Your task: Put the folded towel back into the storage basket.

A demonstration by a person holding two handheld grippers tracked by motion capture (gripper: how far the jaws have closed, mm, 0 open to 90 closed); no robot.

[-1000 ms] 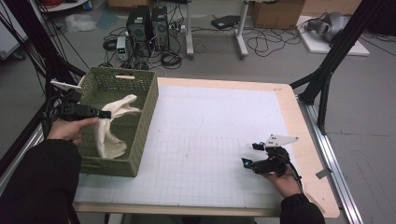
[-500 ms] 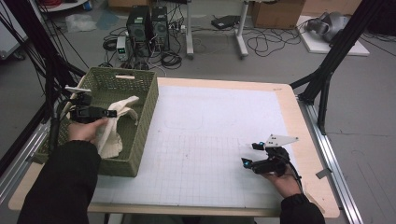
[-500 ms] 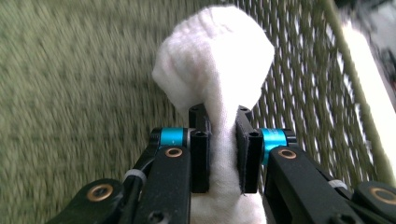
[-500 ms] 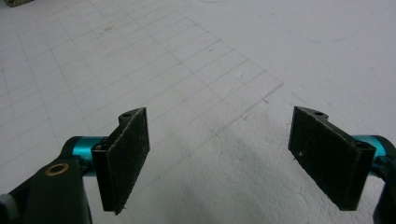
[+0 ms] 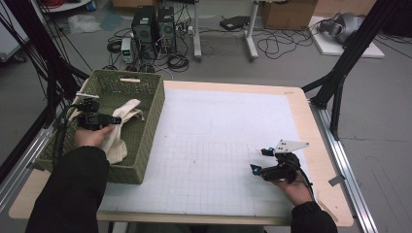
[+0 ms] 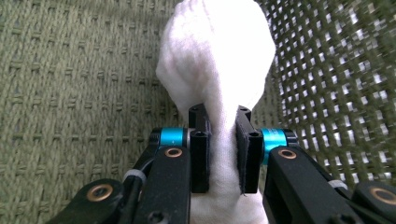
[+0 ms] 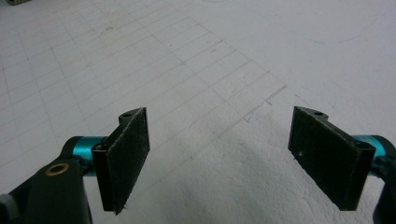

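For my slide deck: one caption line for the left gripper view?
Left gripper pinching a white cloth inside the green woven basket.

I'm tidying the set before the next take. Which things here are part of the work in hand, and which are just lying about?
In the job:
- left gripper, shut on the white cloth
- green woven basket, holding the cloth
- right gripper, open over the white grid mat

Lying about:
- computer towers on the floor
- cables
- cardboard box

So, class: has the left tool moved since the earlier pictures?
Yes. The left tool, shut on the white cloth, has shifted toward the woven green basket's far end.
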